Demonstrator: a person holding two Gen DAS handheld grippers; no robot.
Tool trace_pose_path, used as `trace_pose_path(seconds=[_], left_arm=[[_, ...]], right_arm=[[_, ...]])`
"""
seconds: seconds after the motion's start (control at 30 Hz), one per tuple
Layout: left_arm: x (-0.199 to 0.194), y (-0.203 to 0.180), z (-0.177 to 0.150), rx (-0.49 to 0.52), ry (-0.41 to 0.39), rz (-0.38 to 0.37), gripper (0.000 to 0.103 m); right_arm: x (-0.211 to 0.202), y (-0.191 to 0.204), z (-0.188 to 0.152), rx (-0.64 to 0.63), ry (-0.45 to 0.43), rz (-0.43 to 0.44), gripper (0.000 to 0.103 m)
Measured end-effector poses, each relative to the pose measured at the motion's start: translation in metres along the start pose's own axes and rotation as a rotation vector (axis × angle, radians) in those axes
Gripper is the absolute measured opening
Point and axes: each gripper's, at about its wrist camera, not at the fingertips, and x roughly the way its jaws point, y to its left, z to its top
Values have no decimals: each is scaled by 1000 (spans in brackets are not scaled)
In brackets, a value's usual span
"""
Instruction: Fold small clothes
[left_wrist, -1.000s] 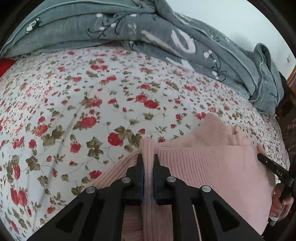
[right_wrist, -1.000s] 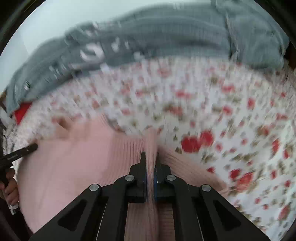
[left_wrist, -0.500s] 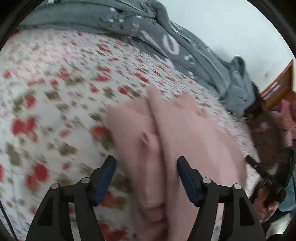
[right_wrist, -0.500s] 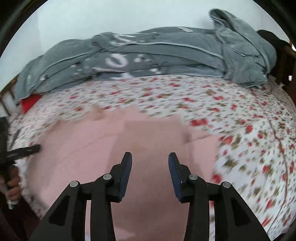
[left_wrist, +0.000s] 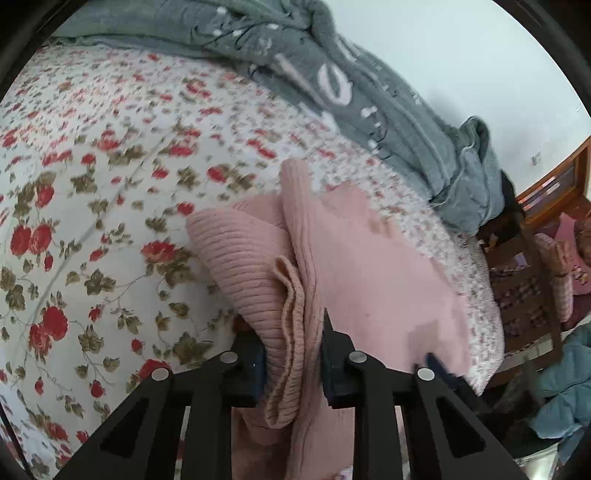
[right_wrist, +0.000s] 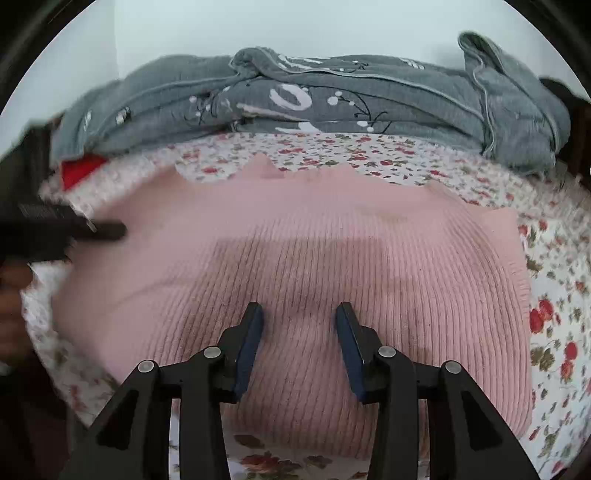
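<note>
Pink ribbed knit garment (right_wrist: 317, 273) is seen spread on the bed (left_wrist: 92, 206), over the floral sheet, near the front edge. A grey quilt (right_wrist: 369, 99) is bunched along the far side against the wall, well apart from the garment.

Right wrist view: the body of the garment lies mostly flat and broad; the right edge looks turned in, with a straight ribbed border. The far edge is blurred, so the neckline cannot be made out.

Left wrist view: one side of the garment is gathered into a thick ridge of layered knit, part of it turned over onto the body. This reads as a sleeve or side panel, but which cannot be told.

Left claw (left_wrist: 291, 354): jaws are closing, with the bunched fold of knit between them; the pads appear to press on the cloth from both sides.

Right claw (right_wrist: 299, 347): jaws stand apart above the middle of the garment; nothing is pinched between them.

Progress, as judged: early to middle. The garment has been laid out and a first side fold appears begun. Not yet done: the gathered side laid flat across the body, the opposite side matched, and the length doubled into a compact packet. No finished pile of folded clothes is visible.
</note>
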Motion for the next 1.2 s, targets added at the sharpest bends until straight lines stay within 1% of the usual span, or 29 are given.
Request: trace_pose_path(seconds=[0.1, 0.17, 0.27, 0.37, 0.47, 0.5, 0.53, 0.6, 0.67, 0.73, 0.8, 0.87, 0.9, 0.97, 1.03, 1.07, 1.1, 1.13, 1.17, 1.2], left_arm=[[-14, -15, 6, -13, -14, -65, 21], [-18, -28, 10, -9, -15, -89, 21], [-25, -56, 14, 29, -23, -81, 21], [-28, -76, 17, 44, -23, -74, 21], [-27, -97, 17, 70, -27, -47, 21], [-27, -103, 17, 73, -26, -43, 21], [-26, -108, 17, 78, -27, -42, 21], [-25, -124, 16, 91, -31, -39, 21], [-21, -143, 15, 112, -28, -33, 21], [-12, -168, 12, 136, -20, -24, 21], [0, -194, 9, 162, -1, -17, 21], [14, -216, 7, 177, 17, -8, 21], [27, -231, 3, 186, 30, -10, 21], [48, -249, -4, 194, 56, -12, 22], [71, -268, -14, 223, 102, -43, 26], [77, -276, -18, 247, 120, -74, 26], [80, -281, -20, 262, 132, -130, 27], [78, -283, -21, 271, 130, -170, 31], [75, -282, -21, 274, 119, -171, 34], [69, -278, -20, 269, 96, -153, 39]], right_arm=[[2, 2, 3, 15, 3, -22, 43], [3, 1, 3, 16, -6, -30, 43], [4, 4, -1, -7, -33, -39, 44], [6, -1, -5, 18, -57, -14, 44], [5, 1, -4, 3, -57, -21, 44], [1, -3, -2, 15, -55, 3, 44], [-4, -10, 0, 38, -55, 36, 43], [-20, -27, -2, 77, -61, 91, 39], [-36, -43, -6, 87, -56, 118, 40], [-50, -64, -12, 78, -43, 106, 41], [-66, -90, -20, 88, -59, 58, 42], [-77, -115, -27, 126, -53, 46, 42], [-82, -131, -31, 164, -47, 44, 42], [-88, -155, -38, 238, -42, 40, 42], [-93, -174, -44, 285, -35, 38, 42], [-95, -180, -47, 297, -35, 29, 42], [-98, -186, -49, 304, -36, 13, 42], [-100, -189, -51, 307, -37, 3, 42], [-103, -192, -52, 309, -39, -4, 42], [-107, -195, -53, 311, -45, -7, 42]])
